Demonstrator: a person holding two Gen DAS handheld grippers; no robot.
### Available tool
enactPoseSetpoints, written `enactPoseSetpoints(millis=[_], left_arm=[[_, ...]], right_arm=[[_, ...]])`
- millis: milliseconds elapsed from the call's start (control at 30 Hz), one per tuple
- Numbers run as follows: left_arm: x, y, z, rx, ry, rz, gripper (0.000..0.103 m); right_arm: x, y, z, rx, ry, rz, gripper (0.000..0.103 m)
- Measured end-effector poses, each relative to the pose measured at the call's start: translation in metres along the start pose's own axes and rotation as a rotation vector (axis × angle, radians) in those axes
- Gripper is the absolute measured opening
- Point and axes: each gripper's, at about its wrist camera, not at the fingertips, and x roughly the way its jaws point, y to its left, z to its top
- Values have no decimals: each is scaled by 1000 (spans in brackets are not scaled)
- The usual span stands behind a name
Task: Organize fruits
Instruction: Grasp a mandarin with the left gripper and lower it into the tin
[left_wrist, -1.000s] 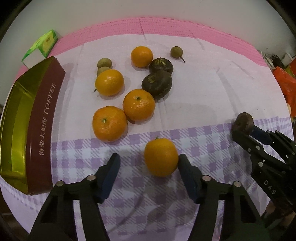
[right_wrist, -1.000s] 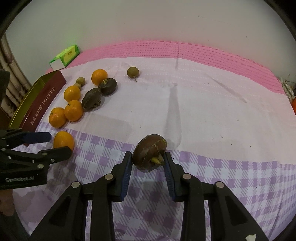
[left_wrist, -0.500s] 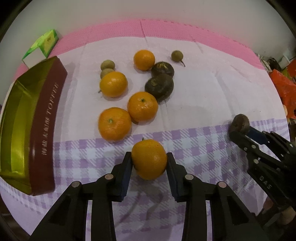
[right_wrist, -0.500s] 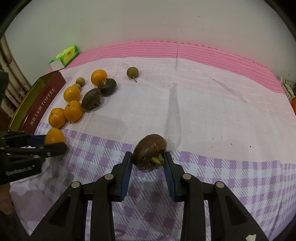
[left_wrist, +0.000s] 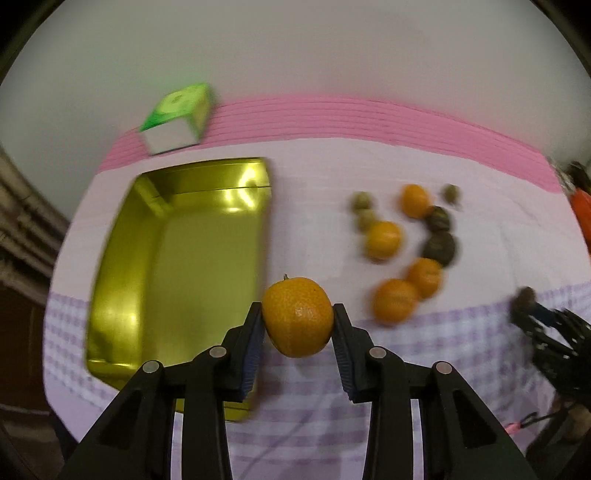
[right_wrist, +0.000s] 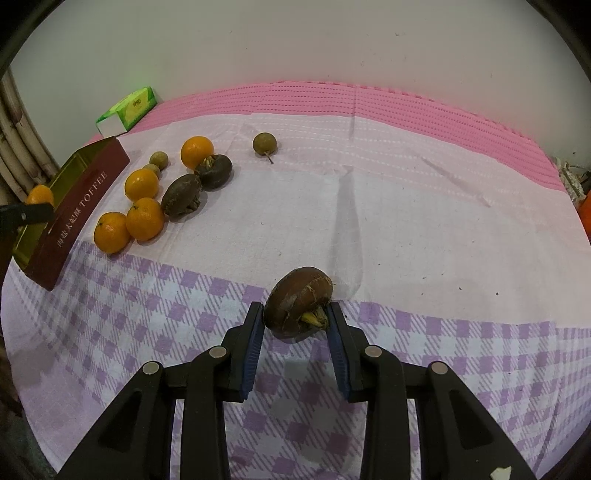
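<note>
Pinching an orange (left_wrist: 297, 316) between both pads, the left gripper (left_wrist: 298, 325) holds it just beside the gold tin (left_wrist: 177, 266), near its right wall. Well right of the tin, the right gripper (right_wrist: 296, 318) clamps a brown fruit (right_wrist: 297, 302), while four oranges (right_wrist: 144, 218) and more brown fruits (right_wrist: 181, 195) lie between.

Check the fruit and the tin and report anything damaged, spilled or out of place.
Nothing is spilled. The round dark brown fruit in the right gripper has cracked-looking skin with a yellowish bit poking out low on its side. The gold toffee tin lies flat and holds nothing.
</note>
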Motion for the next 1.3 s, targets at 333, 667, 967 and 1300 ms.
enactPoseSetpoints(millis=[333, 667, 967, 1300], left_arm=[[33, 88, -15, -86, 61, 126, 37], [54, 115, -28, -111, 102, 136, 37], [59, 110, -29, -108, 118, 130, 37], [44, 117, -24, -132, 68, 103, 41]], right_arm=[[0, 4, 1, -3, -3, -29, 31], [2, 11, 5, -7, 6, -55, 31], [-5, 25, 12, -32, -2, -61, 31], [-19, 80, 41, -127, -50, 11, 31]])
